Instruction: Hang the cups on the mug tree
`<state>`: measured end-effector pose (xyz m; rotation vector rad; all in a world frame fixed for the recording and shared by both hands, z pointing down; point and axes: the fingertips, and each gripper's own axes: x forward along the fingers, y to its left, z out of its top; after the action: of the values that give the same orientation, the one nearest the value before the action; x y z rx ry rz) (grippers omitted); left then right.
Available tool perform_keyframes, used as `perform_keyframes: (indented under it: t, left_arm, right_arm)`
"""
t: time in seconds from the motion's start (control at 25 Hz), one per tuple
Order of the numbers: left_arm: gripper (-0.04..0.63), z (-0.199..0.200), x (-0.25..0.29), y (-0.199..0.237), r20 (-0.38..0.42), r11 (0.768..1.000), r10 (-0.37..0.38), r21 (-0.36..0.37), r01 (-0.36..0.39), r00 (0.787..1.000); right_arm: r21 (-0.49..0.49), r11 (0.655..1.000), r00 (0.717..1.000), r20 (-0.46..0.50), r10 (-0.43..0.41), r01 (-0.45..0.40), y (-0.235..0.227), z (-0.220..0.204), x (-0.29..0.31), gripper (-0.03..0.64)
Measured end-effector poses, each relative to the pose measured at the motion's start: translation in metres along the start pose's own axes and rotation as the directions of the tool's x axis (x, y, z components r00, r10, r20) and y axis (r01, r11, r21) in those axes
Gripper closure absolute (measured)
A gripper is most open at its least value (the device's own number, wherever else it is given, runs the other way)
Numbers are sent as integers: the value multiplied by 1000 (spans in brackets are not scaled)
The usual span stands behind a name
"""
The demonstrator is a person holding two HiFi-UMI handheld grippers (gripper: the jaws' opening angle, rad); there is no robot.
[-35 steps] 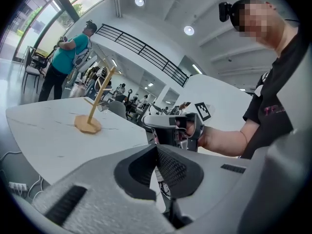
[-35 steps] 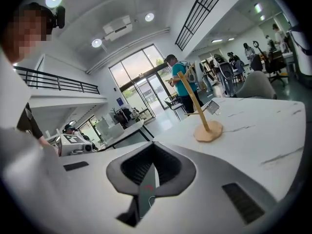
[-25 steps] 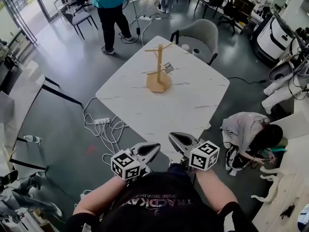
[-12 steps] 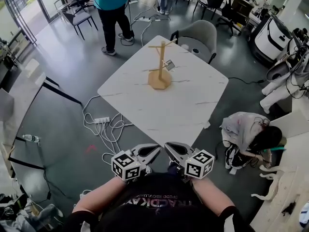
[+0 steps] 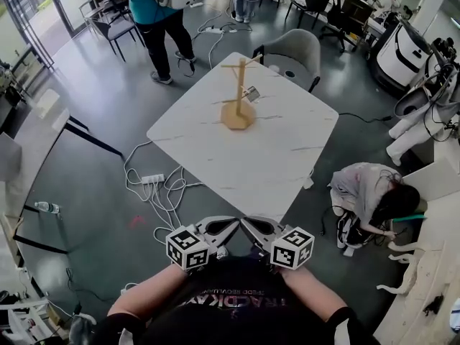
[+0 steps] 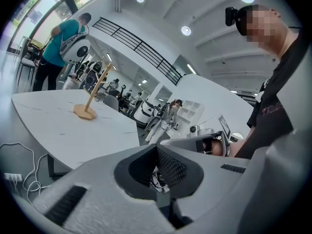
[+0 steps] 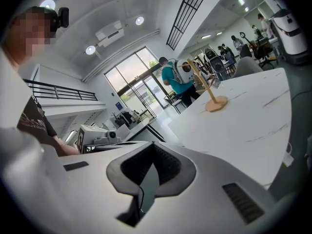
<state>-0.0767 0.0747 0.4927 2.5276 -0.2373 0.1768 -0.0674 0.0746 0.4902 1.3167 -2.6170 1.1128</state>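
Looks barely begun, with the wooden mug tree (image 5: 238, 99) upright toward the far side of the desk (image 5: 251, 164), no cup plainly visible, and the left hand-held gripper (image 5: 231, 223) and right hand-held gripper (image 5: 246, 223) both pressed together, empty, short of the desk.

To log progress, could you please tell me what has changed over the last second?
The right gripper drew back toward the person's body and closer to the left gripper. Nothing was grasped or released. The wooden mug tree on the white marble-look table stayed put; both grippers stayed shut and empty.
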Motion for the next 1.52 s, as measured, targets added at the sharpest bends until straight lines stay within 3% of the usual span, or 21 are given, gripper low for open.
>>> perform_keyframes:
  t: [1.52]
  left_arm:
    - [598,-2,-5,3,-3,1000,9,-1,-9,1000]
  right_arm:
    - [18,1000,1000,6,6,-6,4,-8,2,607]
